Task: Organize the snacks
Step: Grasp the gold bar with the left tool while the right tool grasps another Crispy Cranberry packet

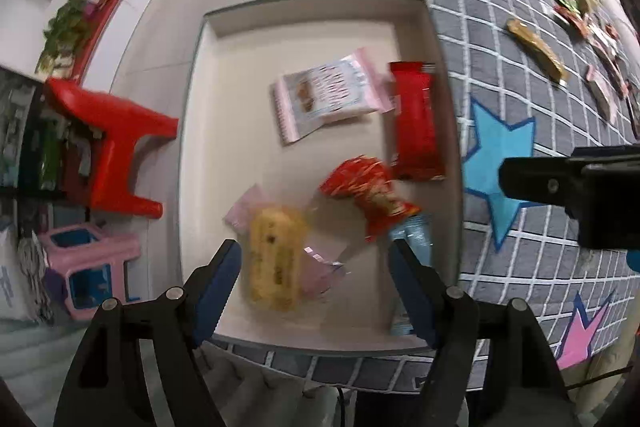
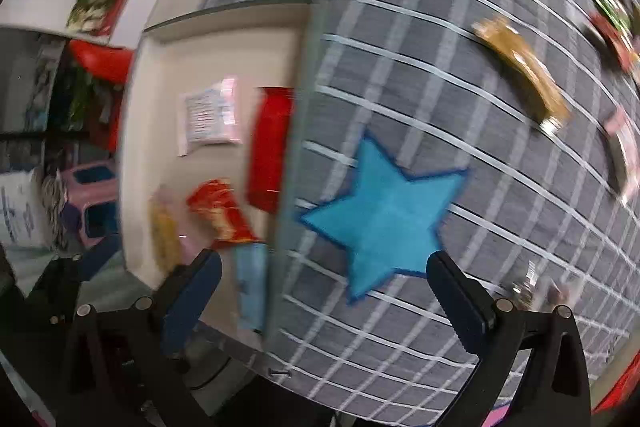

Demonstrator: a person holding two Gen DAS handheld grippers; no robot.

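Five packets already lie in the shallow cream tray (image 1: 208, 75), so the main risk now is crowding: another snack dropped near the front could land on the clear-wrapped yellow cake (image 1: 276, 263) or slide over the low rim onto the grey grid rug (image 1: 520, 39). Both views are smeared with motion, and a hasty reach could clip the tray wall or misjudge a packet's edge. Inside the tray are the pink-and-white biscuit pack (image 1: 328, 95), the long red bar (image 1: 416, 123) against the right wall, the red-and-gold crinkled bag (image 1: 370, 193), a light blue packet (image 1: 416, 239) partly under it, and the cake. The left tool (image 1: 316, 267) hangs spread and empty above the cake. The right tool (image 2: 324, 279) is likewise spread and empty over the blue star (image 2: 384, 211), beside the tray. More snacks, including a brown bar (image 2: 520, 71), lie scattered well apart on the rug.
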